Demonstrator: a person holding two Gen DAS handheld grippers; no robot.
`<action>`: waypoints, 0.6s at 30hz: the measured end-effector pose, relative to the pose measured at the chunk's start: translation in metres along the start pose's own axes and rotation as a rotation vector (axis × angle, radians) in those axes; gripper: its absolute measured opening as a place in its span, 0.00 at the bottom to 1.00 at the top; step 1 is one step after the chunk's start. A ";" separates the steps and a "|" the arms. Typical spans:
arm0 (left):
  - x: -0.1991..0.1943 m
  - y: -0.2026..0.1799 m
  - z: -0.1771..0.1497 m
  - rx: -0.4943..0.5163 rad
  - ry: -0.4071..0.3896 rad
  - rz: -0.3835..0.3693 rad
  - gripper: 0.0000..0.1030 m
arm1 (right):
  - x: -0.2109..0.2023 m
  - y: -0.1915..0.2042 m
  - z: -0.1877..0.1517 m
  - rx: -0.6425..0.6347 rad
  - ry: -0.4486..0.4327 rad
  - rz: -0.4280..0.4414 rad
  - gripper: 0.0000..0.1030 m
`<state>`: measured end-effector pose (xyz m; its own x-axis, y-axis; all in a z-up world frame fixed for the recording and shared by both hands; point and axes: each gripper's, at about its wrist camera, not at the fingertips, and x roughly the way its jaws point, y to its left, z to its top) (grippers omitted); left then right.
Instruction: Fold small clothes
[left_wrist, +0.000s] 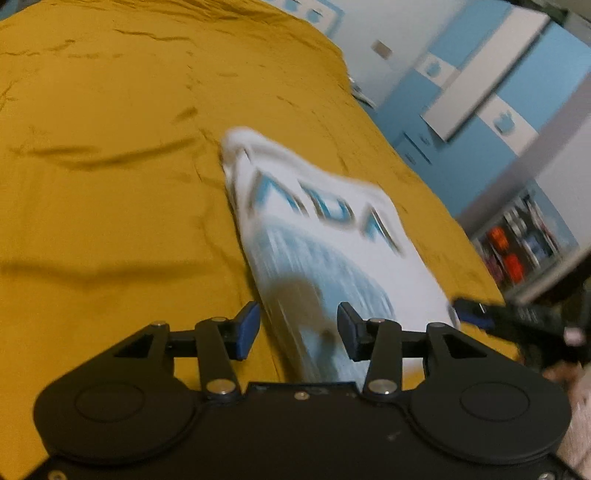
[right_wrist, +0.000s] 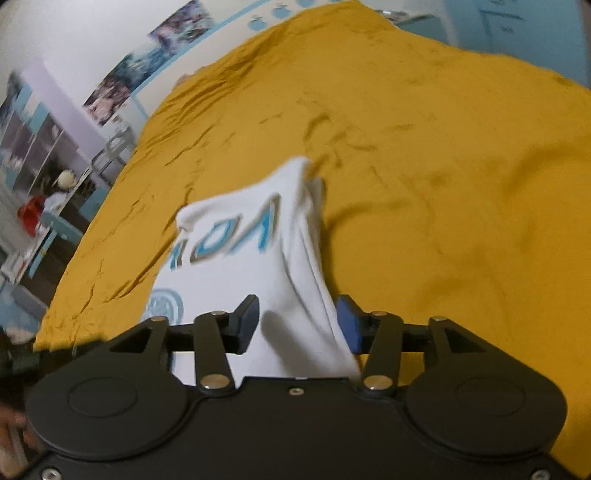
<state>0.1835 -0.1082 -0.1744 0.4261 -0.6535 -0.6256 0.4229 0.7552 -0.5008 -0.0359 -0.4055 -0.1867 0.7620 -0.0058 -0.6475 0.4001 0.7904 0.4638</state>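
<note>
A small white T-shirt with blue lettering and a blue print (left_wrist: 325, 236) lies folded narrow on the mustard-yellow bedspread (left_wrist: 110, 147). My left gripper (left_wrist: 299, 330) is open, its blue pads (left_wrist: 249, 328) on either side of the shirt's near left edge. The right gripper's tip (left_wrist: 476, 312) shows at the shirt's near right corner. In the right wrist view the shirt (right_wrist: 251, 258) runs between the open right gripper (right_wrist: 299, 325), and its near edge passes under the gripper body. The image is blurred by motion.
The bedspread (right_wrist: 443, 166) is wrinkled and stretches far ahead. A blue and white wardrobe (left_wrist: 480, 92) and a shelf (left_wrist: 517, 236) stand past the bed's right edge. Shelves and a chair (right_wrist: 48, 192) stand past its left edge.
</note>
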 end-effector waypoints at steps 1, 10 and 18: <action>-0.006 -0.005 -0.015 0.011 0.009 -0.007 0.45 | -0.003 -0.002 -0.005 0.018 -0.002 -0.009 0.51; 0.008 -0.025 -0.051 0.106 0.046 0.046 0.26 | 0.000 0.001 -0.020 0.065 -0.002 -0.046 0.52; 0.012 -0.035 -0.051 0.055 -0.024 0.109 0.30 | 0.001 0.001 -0.027 0.084 -0.001 -0.048 0.52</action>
<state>0.1326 -0.1399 -0.1948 0.4911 -0.5690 -0.6596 0.4155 0.8185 -0.3968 -0.0481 -0.3881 -0.2029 0.7416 -0.0434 -0.6695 0.4773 0.7353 0.4811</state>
